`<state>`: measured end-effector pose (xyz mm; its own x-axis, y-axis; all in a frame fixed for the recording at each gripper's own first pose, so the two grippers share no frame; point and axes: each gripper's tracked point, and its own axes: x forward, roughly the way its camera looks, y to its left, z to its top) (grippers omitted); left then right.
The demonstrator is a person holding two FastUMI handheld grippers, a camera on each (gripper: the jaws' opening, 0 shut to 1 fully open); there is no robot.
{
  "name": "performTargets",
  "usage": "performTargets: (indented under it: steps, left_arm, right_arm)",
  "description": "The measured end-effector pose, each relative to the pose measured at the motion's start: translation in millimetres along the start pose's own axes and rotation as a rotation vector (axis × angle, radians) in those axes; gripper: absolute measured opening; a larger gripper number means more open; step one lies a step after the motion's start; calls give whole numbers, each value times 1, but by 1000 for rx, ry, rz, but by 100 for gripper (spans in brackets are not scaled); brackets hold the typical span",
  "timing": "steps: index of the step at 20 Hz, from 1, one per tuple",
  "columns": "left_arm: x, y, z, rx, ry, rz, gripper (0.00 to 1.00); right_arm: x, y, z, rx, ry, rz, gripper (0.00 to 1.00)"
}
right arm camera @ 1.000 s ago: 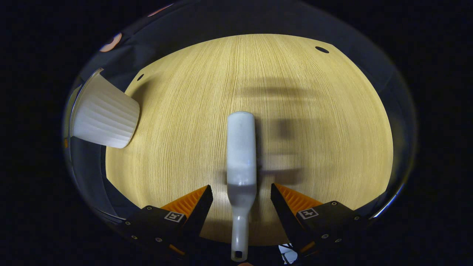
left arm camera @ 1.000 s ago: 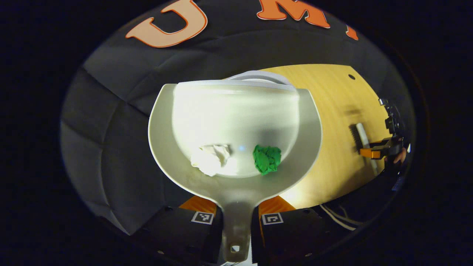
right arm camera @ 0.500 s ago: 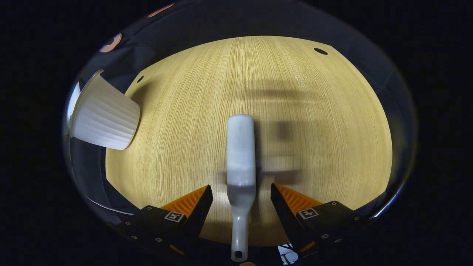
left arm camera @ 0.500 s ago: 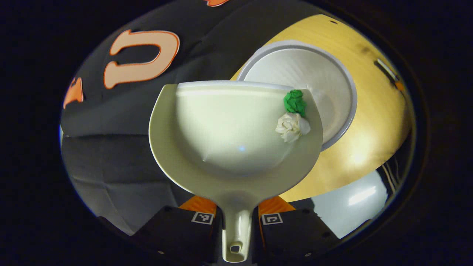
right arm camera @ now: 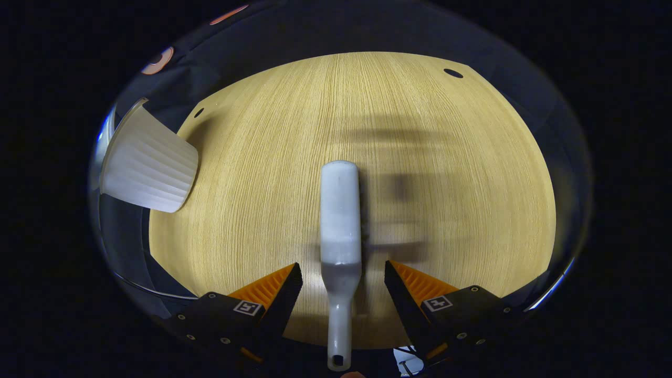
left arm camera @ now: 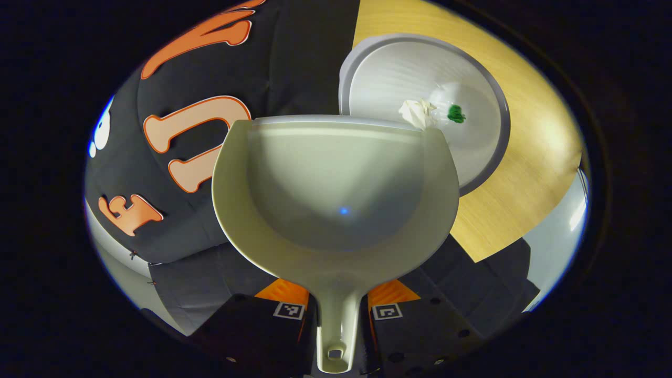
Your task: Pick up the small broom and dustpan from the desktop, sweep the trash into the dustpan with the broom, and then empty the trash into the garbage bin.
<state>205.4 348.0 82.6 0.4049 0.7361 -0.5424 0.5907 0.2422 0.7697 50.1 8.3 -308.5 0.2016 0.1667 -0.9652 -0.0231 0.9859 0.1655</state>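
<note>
Wood desktop (right arm camera: 446, 210): bare around broom (right arm camera: 340, 220)
Right gripper (right arm camera: 343, 278): spread, untouching
Left gripper (left arm camera: 338, 310): clamps dustpan (left arm camera: 336, 194) handle
Bin (left arm camera: 488, 100): holds trash (left arm camera: 417, 112)

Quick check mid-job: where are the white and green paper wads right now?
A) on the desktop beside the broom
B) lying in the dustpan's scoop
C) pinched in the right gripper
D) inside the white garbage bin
D: the left gripper view shows the white wad and the green wad inside the garbage bin, beyond the lip of the bare dustpan.
</note>
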Motion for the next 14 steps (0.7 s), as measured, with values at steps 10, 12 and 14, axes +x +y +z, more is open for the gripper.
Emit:
performTargets:
  steps: [10,12,14]
  left_arm:
    - [-12,-103,102,-834,-180,-449,33]
    - [-29,-117,147,-931,-255,-543,33]
    - [-60,-125,187,-980,-357,-635,28]
  right_arm:
    - [-5,5,4,24,-16,27,95]
    - [-8,4,5,20,-29,24,95]
    - [-10,2,7,13,-41,20,95]
